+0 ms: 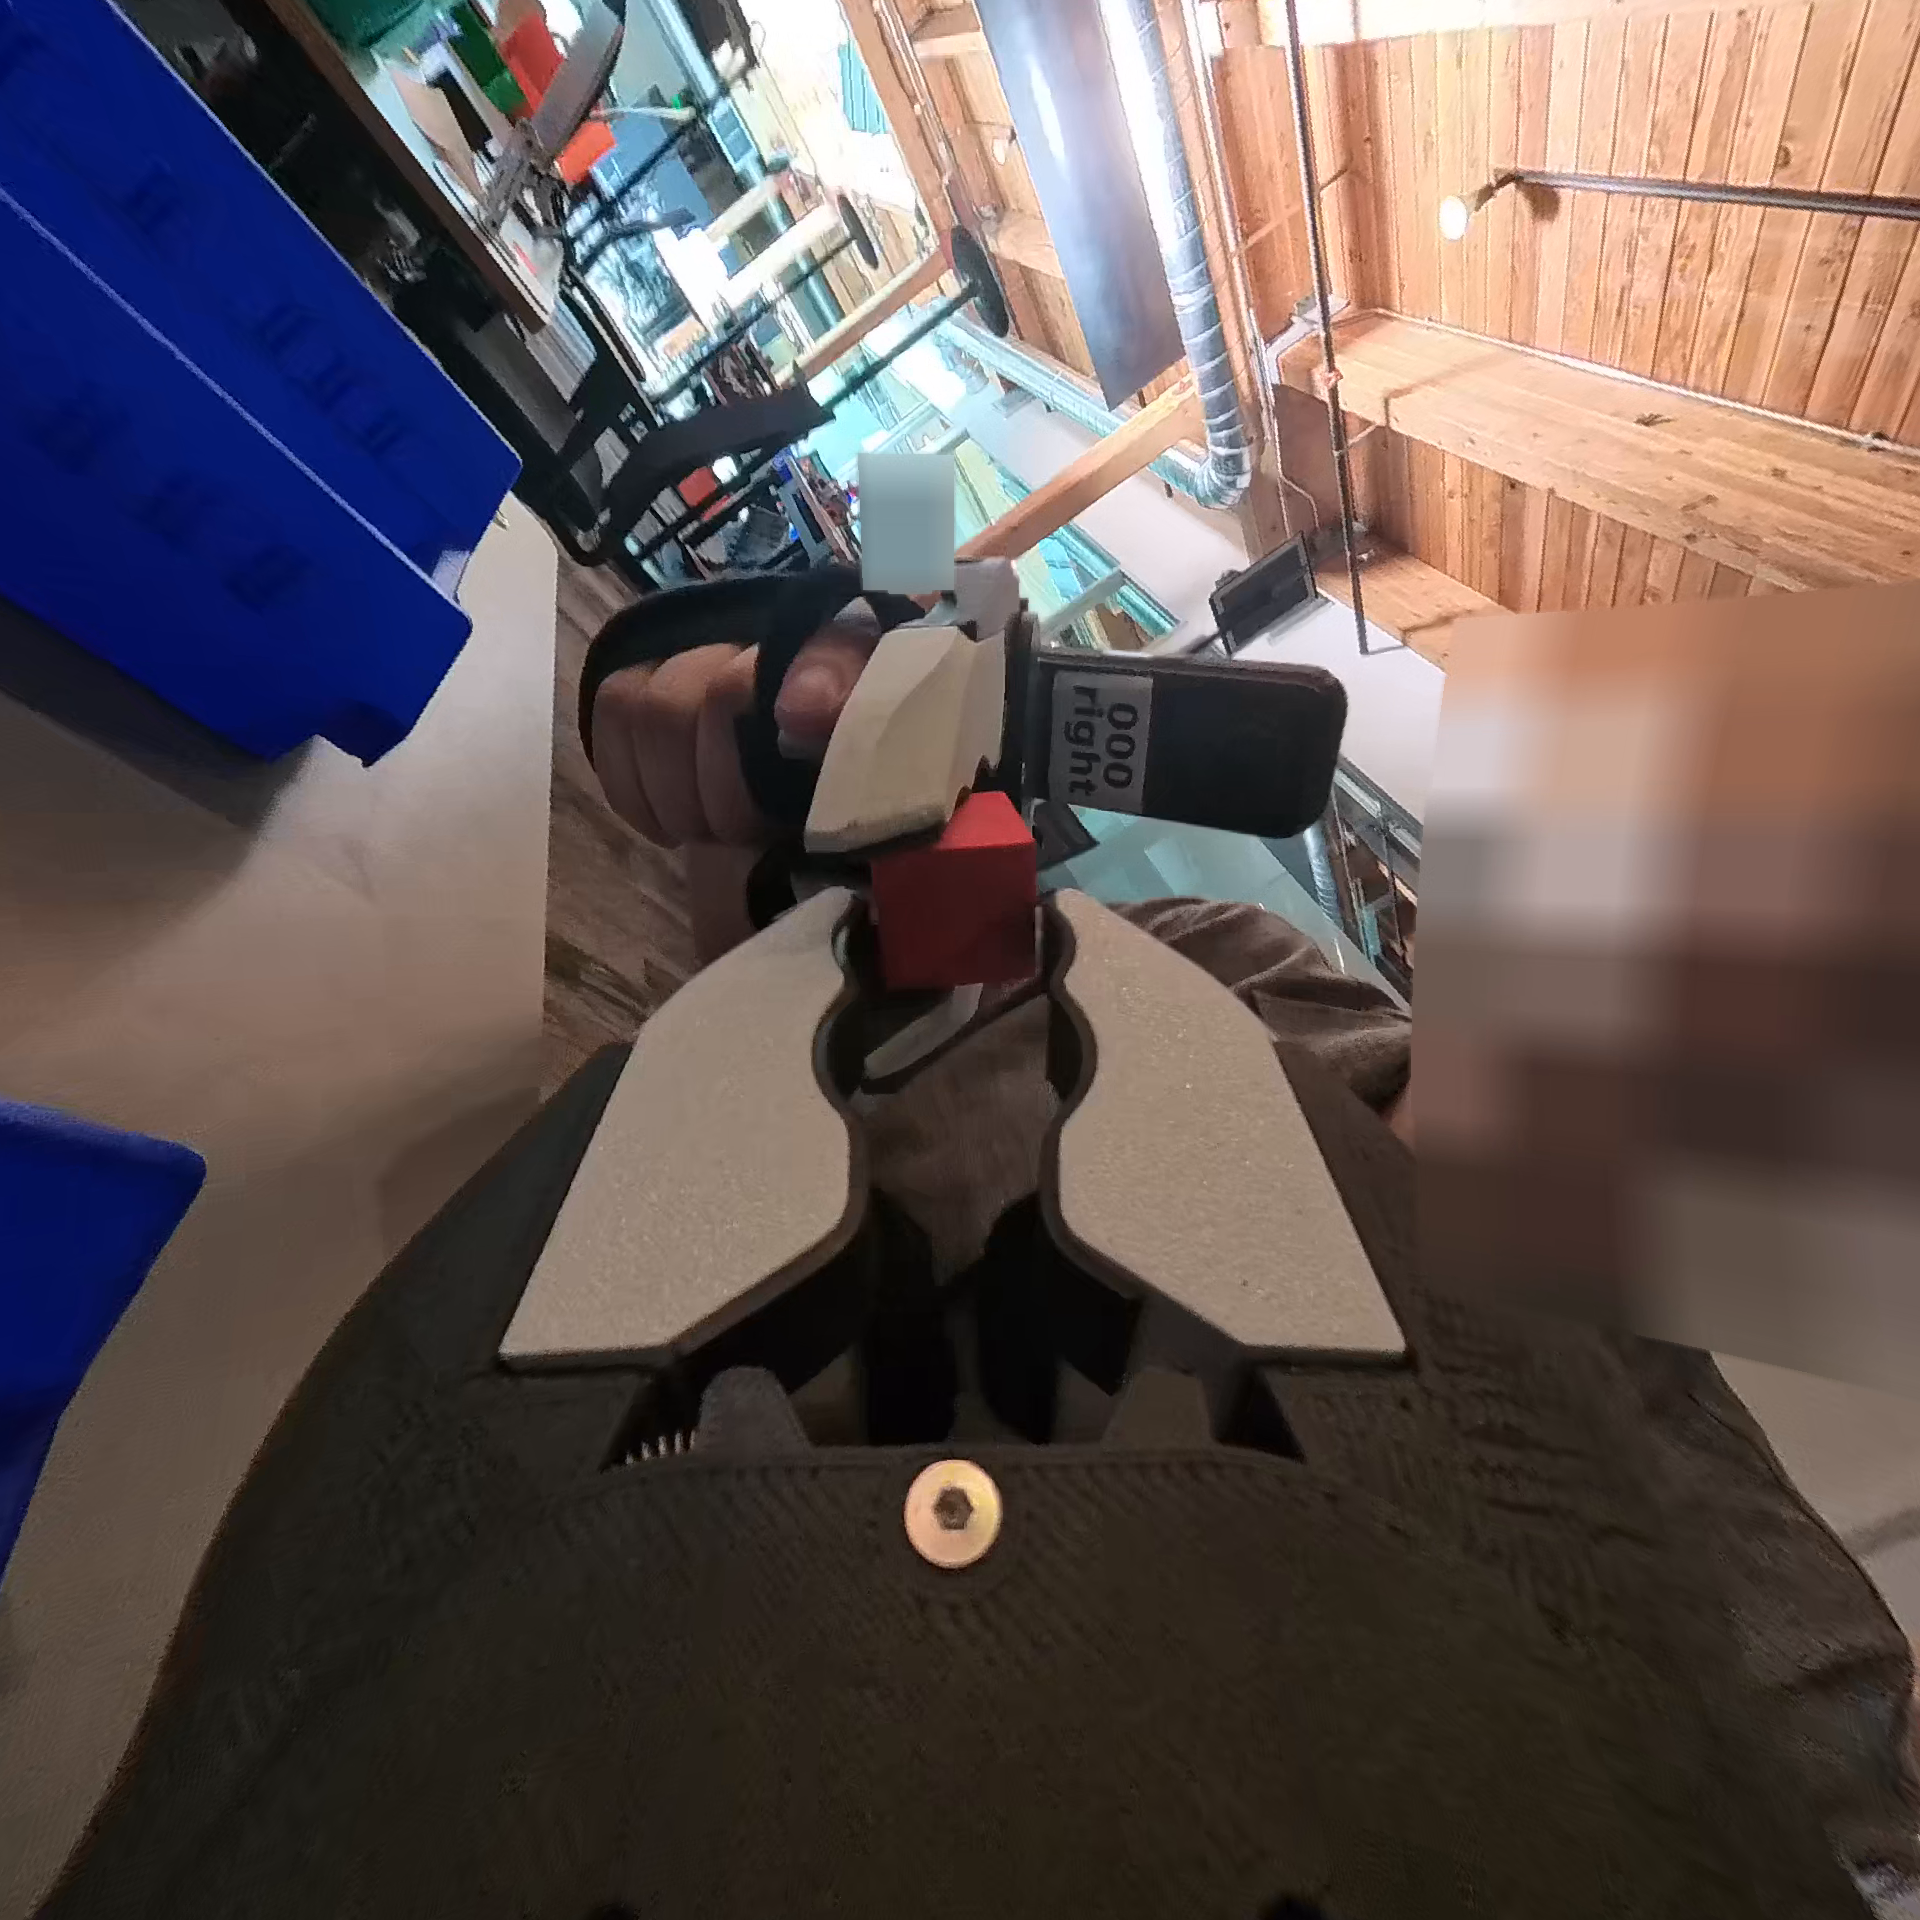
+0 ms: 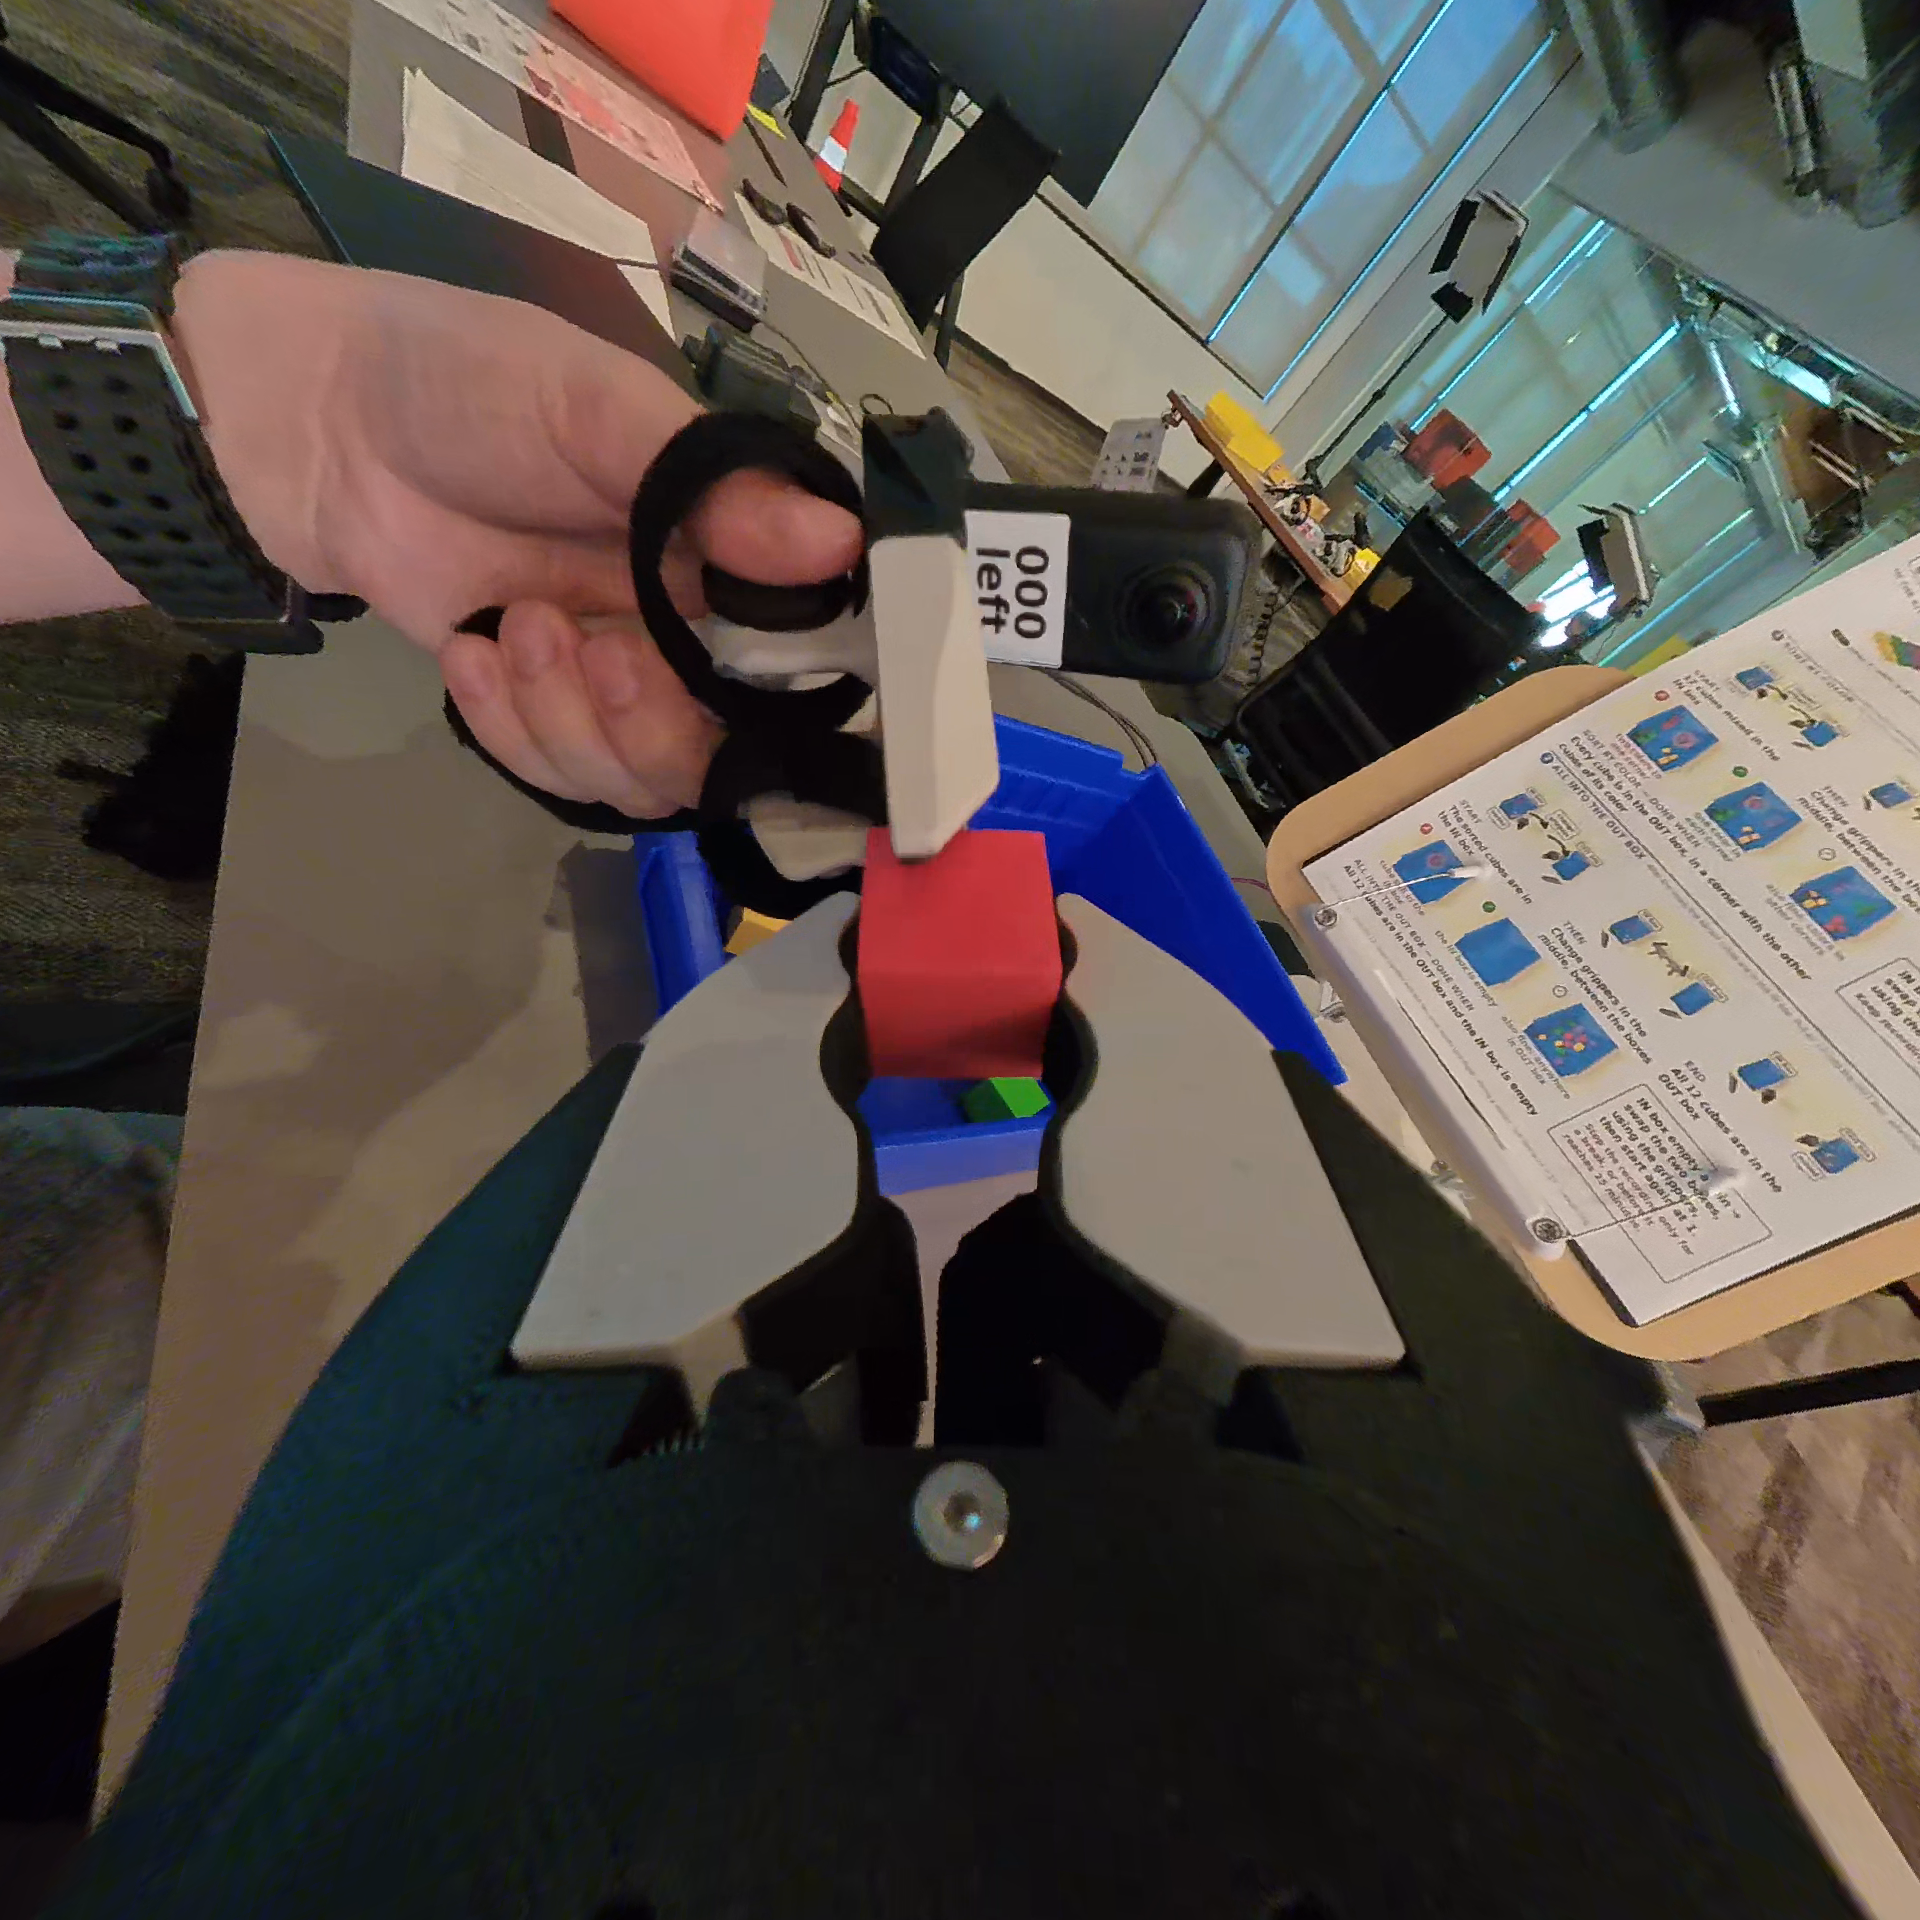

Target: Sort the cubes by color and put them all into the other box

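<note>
A red cube (image 2: 951,961) is gripped from two sides at once, above a blue bin (image 2: 1164,883).

The bin, of smooth moulded plastic, is seen standing on the pale tabletop (image 2: 364,935) below the cube; a green cube (image 2: 1003,1097) and a yellow one (image 2: 753,927) lie inside it, the rest of its contents being hidden behind the claws. The right claw (image 2: 958,951) is clenched on the red cube's sides, its grey, matt fingers (image 2: 748,1122) pressed against the flat faces. The left claw (image 1: 951,925) is likewise grasping the same cube near its far end, though its contact is partly hidden. Beside the bin, a printed instruction sheet (image 2: 1662,935) is held on a wooden board, cut off at the frame edge. More blue bins (image 1: 208,416) are seen blurred in the left wrist view.
</note>
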Motion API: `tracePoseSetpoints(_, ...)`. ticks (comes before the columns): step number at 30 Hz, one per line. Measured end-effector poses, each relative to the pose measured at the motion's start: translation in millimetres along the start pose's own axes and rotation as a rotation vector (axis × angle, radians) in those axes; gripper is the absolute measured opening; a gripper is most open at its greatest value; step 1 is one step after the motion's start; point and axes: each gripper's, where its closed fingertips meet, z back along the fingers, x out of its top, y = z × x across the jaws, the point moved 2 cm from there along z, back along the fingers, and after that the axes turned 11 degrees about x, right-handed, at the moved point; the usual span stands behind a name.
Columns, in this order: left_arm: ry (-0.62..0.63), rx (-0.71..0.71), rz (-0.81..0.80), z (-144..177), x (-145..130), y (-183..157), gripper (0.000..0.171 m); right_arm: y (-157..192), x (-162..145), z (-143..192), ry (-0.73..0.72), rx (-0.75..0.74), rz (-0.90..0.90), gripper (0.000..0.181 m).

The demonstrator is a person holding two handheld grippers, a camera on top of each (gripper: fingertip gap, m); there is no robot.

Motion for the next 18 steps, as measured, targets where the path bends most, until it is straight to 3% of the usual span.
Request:
tracePoseSetpoints(3,-0.071,0.034,-0.022,1.5,9.2,0.4,0.056,-2.4,-0.5,4.6,-0.015,0.005,-0.026,0.03)
tracePoseSetpoints(7,-0.19,0.241,-0.125,12.2,24.8,10.1,0.062,-10.4,-3.7,16.6,-0.035,-0.004,-0.076,0.03)
tracePoseSetpoints(11,-0.259,0.281,-0.173,23.3,32.5,4.0,0.063,-24.9,-13.1,38.1,-0.014,-0.054,-0.116,0.03)
tracePoseSetpoints(15,-0.289,0.416,-0.208,34.2,36.0,13.6,0.061,-57.4,-38.3,88.2,0.103,-0.208,-0.175,0.03)
tracePoseSetpoints(18,-0.308,0.49,-0.256,39.4,38.9,13.7,0.047,-93.8,-74.0,149.2,0.271,-0.357,-0.321,0.029)
